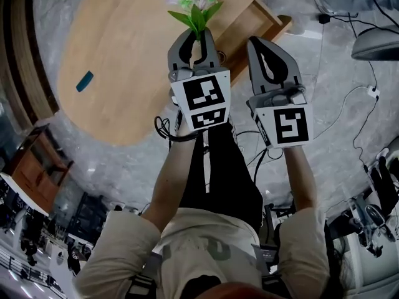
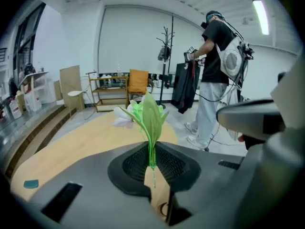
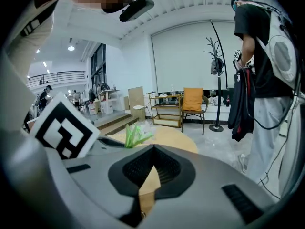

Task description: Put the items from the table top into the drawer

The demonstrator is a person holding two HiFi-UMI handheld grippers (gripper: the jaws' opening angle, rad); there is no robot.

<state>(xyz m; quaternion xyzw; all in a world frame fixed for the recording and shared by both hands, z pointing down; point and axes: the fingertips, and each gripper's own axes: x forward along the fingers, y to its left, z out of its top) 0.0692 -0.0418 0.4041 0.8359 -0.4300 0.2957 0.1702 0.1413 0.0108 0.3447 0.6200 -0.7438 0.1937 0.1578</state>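
My left gripper [image 1: 198, 37] is shut on the thin green stem of an artificial flower [image 1: 194, 5], whose leaves and pale pink petals stand up above the jaws. In the left gripper view the flower [image 2: 145, 116] rises from the pinched jaws of that gripper [image 2: 152, 168]. Just to its right my right gripper [image 1: 258, 43] is shut with nothing in it; its jaws [image 3: 152, 151] meet at the tips. An open wooden drawer [image 1: 267, 22] juts from the table's right edge, beyond both grippers. A small teal item [image 1: 85, 81] lies on the oval wooden table [image 1: 124, 61] at the left.
Cables [image 1: 365, 111] trail over the grey floor to the right of the table. A person in dark clothes [image 2: 217, 75] stands beyond the table by a coat rack [image 2: 164, 56]. A shelf [image 2: 107, 89] and an orange chair [image 2: 138, 82] stand at the far wall.
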